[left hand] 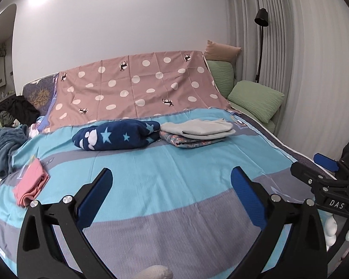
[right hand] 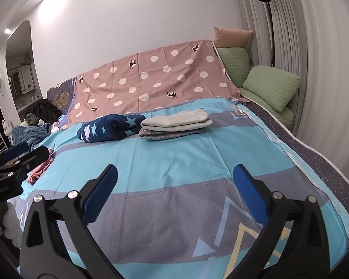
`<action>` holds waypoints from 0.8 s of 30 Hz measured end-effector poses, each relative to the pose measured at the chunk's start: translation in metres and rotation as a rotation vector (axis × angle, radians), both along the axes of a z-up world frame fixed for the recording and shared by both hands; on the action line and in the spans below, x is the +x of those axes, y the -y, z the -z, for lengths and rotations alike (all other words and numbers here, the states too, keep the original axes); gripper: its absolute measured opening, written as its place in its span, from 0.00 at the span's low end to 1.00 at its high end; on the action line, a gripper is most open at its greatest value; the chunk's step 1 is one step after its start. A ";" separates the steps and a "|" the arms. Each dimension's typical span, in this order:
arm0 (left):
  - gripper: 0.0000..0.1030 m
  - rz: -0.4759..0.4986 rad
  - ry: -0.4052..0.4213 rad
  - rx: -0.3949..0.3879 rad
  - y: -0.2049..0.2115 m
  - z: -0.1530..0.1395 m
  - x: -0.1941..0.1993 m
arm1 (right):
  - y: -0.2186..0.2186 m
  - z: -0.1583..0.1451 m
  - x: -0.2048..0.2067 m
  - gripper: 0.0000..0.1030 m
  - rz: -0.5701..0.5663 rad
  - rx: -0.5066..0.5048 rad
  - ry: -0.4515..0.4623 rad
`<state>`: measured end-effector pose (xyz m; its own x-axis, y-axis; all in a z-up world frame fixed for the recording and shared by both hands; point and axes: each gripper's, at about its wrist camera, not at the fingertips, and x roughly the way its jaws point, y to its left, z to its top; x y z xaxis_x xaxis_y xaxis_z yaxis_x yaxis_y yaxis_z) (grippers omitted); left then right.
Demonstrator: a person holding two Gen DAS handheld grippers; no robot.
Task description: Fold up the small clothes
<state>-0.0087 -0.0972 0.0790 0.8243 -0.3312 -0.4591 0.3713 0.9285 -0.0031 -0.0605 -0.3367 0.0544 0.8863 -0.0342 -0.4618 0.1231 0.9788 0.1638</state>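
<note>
On the turquoise and grey bedspread (left hand: 174,169) lie a folded pale grey garment (left hand: 197,129) on a folded patterned one (left hand: 190,140), a folded navy star-print fleece (left hand: 116,134) to their left, and a folded pink garment (left hand: 31,186) near the left edge. My left gripper (left hand: 172,195) hovers open over bare bedspread, nothing between its blue pads. My right gripper (right hand: 174,193) is likewise open and empty, well short of the grey stack (right hand: 176,122) and the navy fleece (right hand: 111,127). Each gripper shows at the other view's edge: the right gripper (left hand: 325,162), the left gripper (right hand: 18,151).
A pink polka-dot sheet (left hand: 137,88) drapes the headboard. Green pillows (left hand: 256,100) sit at the right, by a black floor lamp (left hand: 261,18) and pale curtains. A heap of unfolded dark and blue clothes (left hand: 9,127) lies at the bed's left side.
</note>
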 end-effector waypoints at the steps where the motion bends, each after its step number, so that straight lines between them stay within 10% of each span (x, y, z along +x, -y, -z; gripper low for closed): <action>1: 0.99 0.003 0.000 -0.003 -0.003 0.000 -0.003 | -0.003 -0.001 -0.003 0.98 -0.004 -0.004 0.001; 24: 0.99 0.034 0.015 0.005 -0.012 0.007 -0.036 | -0.027 -0.001 -0.030 0.98 0.009 -0.028 -0.007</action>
<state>-0.0446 -0.0854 0.0718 0.8194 -0.3568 -0.4487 0.4028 0.9153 0.0077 -0.0902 -0.3094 0.0556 0.8827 -0.0553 -0.4667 0.1329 0.9819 0.1350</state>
